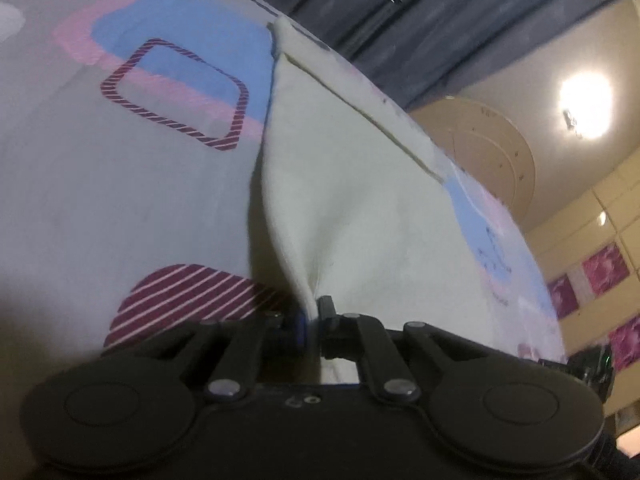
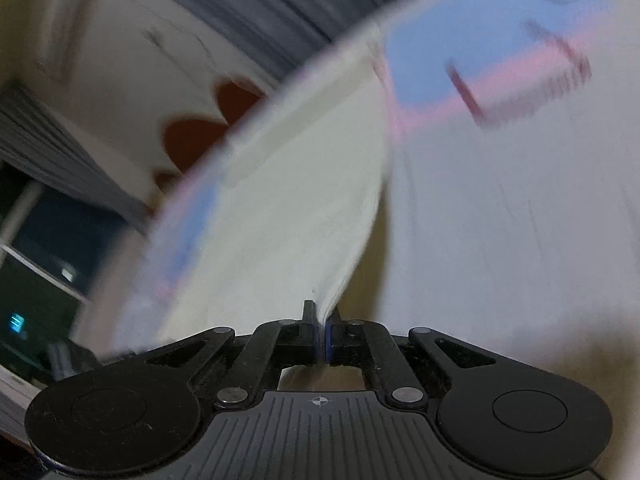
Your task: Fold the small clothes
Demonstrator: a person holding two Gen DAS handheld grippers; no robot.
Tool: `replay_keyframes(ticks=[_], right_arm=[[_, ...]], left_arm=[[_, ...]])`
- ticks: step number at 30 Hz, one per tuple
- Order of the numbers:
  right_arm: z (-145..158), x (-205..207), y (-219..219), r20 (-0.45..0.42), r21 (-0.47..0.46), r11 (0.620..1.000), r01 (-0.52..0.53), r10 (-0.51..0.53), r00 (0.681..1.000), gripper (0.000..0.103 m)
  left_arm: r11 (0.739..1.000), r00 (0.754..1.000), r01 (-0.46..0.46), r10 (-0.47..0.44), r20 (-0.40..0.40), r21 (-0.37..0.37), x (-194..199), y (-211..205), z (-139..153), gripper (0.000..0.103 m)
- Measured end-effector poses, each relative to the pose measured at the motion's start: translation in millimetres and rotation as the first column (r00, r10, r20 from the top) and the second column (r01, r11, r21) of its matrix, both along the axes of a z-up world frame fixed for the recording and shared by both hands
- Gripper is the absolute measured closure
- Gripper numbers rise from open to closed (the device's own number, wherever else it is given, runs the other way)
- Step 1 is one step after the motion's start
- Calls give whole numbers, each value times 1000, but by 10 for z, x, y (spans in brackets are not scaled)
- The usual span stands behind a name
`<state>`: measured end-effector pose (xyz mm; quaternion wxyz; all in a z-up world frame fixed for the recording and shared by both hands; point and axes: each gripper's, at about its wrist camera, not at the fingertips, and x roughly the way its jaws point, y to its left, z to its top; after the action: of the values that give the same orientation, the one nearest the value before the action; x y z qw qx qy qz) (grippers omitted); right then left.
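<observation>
Both grippers are clamped on the cream garment [image 1: 352,184]: the left gripper [image 1: 314,320] pinches a folded edge, the right gripper [image 2: 321,334] another edge. It lies on the patterned sheet [image 1: 120,184], partly lifted. Soft, light and limp, it probably sags between grips; hems hold best.

1. Spreading wide as a bed sheet [image 1: 80,184], pale grey, printed with blue, pink and maroon-striped shapes.
2. Lying partly on it: a cream cloth [image 1: 352,200], one edge lifting.
</observation>
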<state>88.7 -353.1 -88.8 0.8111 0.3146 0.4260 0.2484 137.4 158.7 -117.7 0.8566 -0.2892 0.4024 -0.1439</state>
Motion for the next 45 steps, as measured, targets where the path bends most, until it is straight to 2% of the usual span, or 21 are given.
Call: replay_keyframes(ticks=[3,6,8,12,18,22,25,29,36,38,39,40,41,42,44,45], right_arm=[[28,-46,-74,27,90,995,43,-45,999,101],[101,2,-88,49,103,994,47,-52,997,101],[235,81,-41,74,122,991,48,-58,996,101],[560,300,44,163,123,990,74,-93,982,101],[926,796,89,238,149,978,149,-182,954,101],[1014,1400,90,214,171,968,186,-220,952,101],[996,1865,35,196,186,962,201,-237,951,101],[849,2481,1,143,190,956,225,-254,957,101],[293,3314,-50,8,220,944,247,-254,967,101],[141,3482,-76,-18,237,938,254,-257,966,100],[78,3552,-88,-20,260,932,254,-258,966,100],[56,3590,-111,-5,283,924,257,-266,964,100],[30,3626,-128,7,291,919,266,-280,960,96],[15,3663,-151,11,289,914,283,-299,954,71],[5,3705,-171,52,296,906,303,-332,942,40],[19,3727,-169,70,292,908,301,-334,940,40]], left_arm=[[1000,1000,-13,13,-7,-16,-7,22,-18,96],[996,999,-46,46,-4,-72,-20,69,-9,96],[989,998,-63,67,21,-137,-19,110,47,97],[970,991,-108,123,57,-220,176,127,258,97],[945,972,-171,208,108,-278,871,137,640,97],[955,970,-172,206,126,-240,1522,98,774,97],[953,971,-178,210,110,-245,2012,101,761,97],[941,969,-220,240,48,-258,2610,151,601,97],[947,970,-241,241,-28,-214,3304,216,263,97],[944,973,-229,229,-28,-237,3425,239,171,96],[939,972,-231,236,-13,-254,3470,249,156,93],[927,969,-235,248,9,-291,3478,274,134,77],[908,964,-241,266,27,-342,3489,302,95,62],[897,959,-251,281,30,-365,3484,311,71,58],[885,952,-265,304,44,-383,3531,323,37,50],[881,950,-267,308,47,-390,3553,331,23,49]])
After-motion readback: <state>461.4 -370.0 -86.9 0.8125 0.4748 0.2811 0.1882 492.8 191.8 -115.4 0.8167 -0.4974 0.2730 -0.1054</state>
